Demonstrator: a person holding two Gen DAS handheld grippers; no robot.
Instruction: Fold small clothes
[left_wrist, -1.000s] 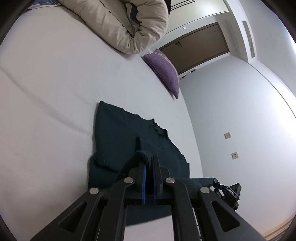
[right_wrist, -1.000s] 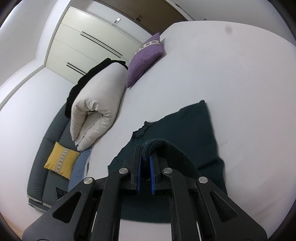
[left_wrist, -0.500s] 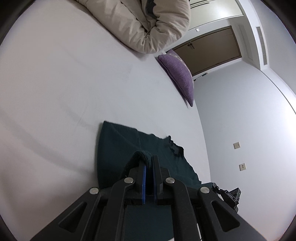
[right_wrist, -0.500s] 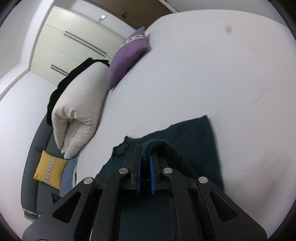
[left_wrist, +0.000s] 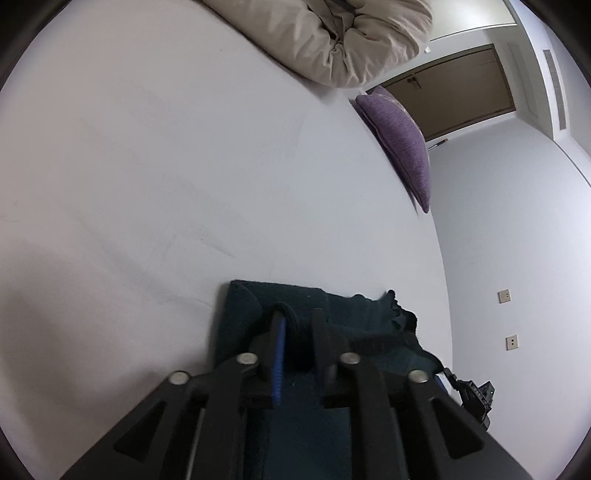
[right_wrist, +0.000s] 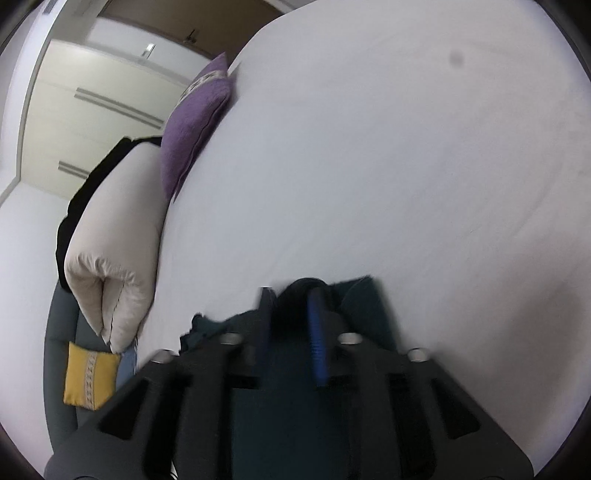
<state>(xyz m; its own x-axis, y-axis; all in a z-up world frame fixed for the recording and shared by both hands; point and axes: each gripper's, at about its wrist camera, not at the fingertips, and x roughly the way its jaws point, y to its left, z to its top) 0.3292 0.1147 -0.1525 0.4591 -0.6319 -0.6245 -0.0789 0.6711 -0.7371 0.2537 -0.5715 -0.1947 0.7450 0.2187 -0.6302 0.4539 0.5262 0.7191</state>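
A dark green knitted garment (left_wrist: 354, 314) lies on the white bed sheet (left_wrist: 184, 184), folded over on itself. My left gripper (left_wrist: 297, 317) has its jaws parted, with the garment's folded edge loose between them, low over the cloth. In the right wrist view the garment (right_wrist: 364, 302) shows at the bottom. My right gripper (right_wrist: 291, 299) also has its jaws parted, with a hump of the cloth between the fingers. The frilled collar (left_wrist: 391, 301) lies at the garment's far right edge.
A rolled beige duvet (left_wrist: 332, 37) and a purple cushion (left_wrist: 399, 136) lie at the far end of the bed. A grey sofa with a yellow cushion (right_wrist: 88, 380) stands beside the bed. A brown door (left_wrist: 461, 85) and a white wall (left_wrist: 517, 240) are beyond.
Both grippers carried the garment's near edge forward over its far part, and came down low. Both jaws, shut on the cloth before, have now parted.
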